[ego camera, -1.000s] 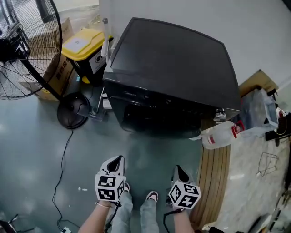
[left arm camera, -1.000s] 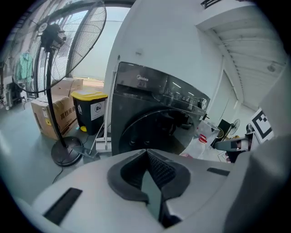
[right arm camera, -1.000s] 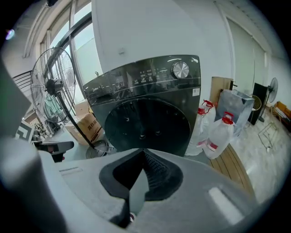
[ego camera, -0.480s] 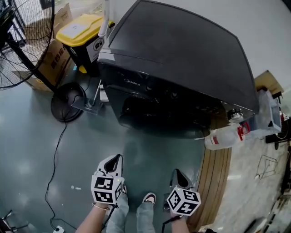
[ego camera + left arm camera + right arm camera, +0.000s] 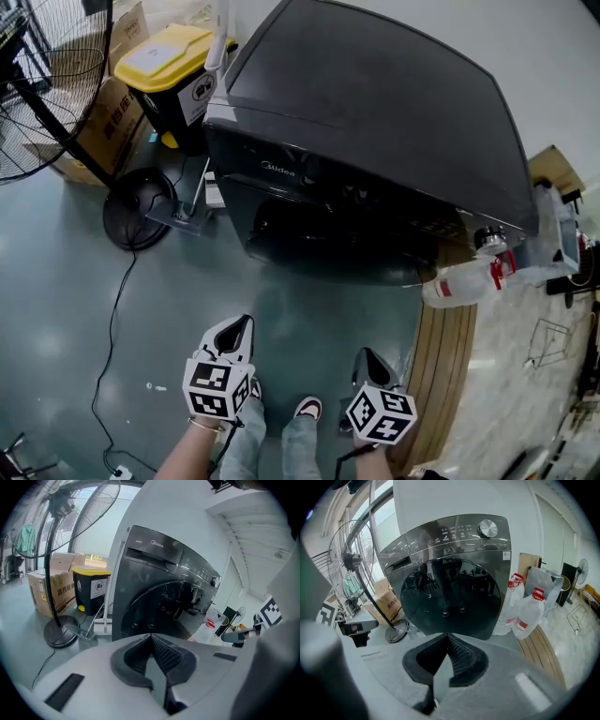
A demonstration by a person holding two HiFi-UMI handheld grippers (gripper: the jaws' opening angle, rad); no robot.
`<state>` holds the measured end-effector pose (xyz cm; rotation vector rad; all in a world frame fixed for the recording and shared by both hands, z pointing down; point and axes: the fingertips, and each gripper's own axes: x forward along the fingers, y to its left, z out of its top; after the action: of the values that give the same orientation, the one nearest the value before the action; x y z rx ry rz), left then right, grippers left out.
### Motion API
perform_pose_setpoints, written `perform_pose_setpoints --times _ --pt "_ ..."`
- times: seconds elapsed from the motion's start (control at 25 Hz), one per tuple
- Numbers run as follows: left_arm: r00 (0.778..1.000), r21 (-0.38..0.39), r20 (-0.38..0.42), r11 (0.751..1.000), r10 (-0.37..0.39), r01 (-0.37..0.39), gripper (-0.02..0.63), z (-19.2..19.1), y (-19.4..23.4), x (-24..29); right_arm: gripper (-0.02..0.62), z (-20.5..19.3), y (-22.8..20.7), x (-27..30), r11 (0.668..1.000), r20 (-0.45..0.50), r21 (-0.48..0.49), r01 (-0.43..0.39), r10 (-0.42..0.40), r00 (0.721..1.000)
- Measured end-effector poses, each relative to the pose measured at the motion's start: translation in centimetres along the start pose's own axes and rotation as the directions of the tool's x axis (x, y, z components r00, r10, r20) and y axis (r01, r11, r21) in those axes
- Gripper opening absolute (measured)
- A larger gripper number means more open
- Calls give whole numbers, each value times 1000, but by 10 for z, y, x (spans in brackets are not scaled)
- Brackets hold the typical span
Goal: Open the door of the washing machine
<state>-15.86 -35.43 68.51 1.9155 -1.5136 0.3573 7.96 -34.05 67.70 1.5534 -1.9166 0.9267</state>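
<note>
The dark washing machine [image 5: 366, 141] stands ahead with its round glass door [image 5: 319, 234] closed against the front. This door [image 5: 450, 597] fills the middle of the right gripper view, below a silver knob [image 5: 487, 528]. The left gripper view takes the door [image 5: 159, 606] from the left side. My left gripper [image 5: 246, 323] and right gripper [image 5: 364, 354] hang side by side above the floor, well short of the machine. Both are shut with nothing between the jaws [image 5: 151, 637] [image 5: 448, 637].
A standing fan [image 5: 56, 84] with a round base [image 5: 141, 208] is at the left, its cable [image 5: 112, 347] trailing over the floor. Behind it are a cardboard box [image 5: 103, 122] and a yellow-lidded bin [image 5: 173, 70]. A plastic jug [image 5: 459, 281] and wooden boards [image 5: 445, 375] lie right of the machine.
The head view has shifted, so the machine now looks larger and nearer. Both grippers sit slightly lower in the picture and stay shut.
</note>
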Motion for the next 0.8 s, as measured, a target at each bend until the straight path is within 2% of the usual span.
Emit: perform_pose_setpoints --times 0.16,0.24,0.56,0.8 --pt "999 4 11 999 -37 37 15 9 2 2 6 2 0 -1 1000 2 7 6 -6 1000" --pt "998 19 11 998 -57 56 123 15 3 2 5 4 1 -2 1000 3 14 10 -10 1000" --pt "992 150 7 981 -124 121 157 36 8 13 5 6 -3 -5 998 9 49 46 -47 999" --pt "988 196 19 970 -152 146 164 56 17 28 5 5 -5 -2 993 10 87 78 -79 997"
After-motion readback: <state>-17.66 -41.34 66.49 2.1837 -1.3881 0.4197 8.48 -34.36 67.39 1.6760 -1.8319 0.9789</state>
